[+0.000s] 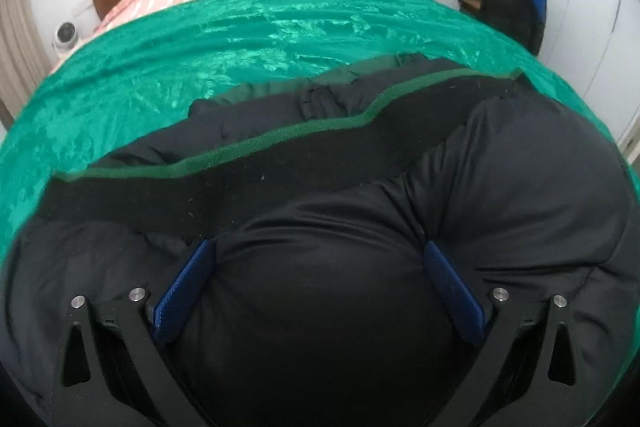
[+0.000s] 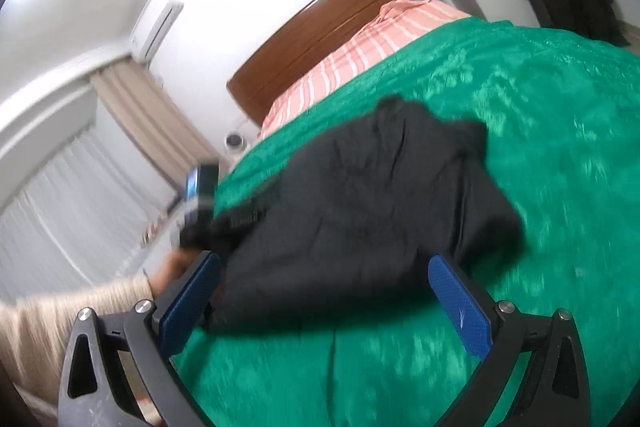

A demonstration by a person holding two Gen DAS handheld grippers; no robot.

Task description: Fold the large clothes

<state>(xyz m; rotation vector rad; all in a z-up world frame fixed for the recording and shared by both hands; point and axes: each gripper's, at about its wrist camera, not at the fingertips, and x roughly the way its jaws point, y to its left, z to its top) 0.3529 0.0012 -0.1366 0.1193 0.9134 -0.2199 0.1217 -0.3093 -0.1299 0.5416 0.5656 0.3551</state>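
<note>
Two grippers | left gripper [image 1: 320, 267]: fingers spread wide, pressed into black padded jacket [image 1: 400, 211] on green blanket [image 1: 240, 39], nothing pinched | right gripper [image 2: 324, 291]: wide open, empty, above jacket hem | advice: gather one fabric layer before closing, fold evenly.
</note>
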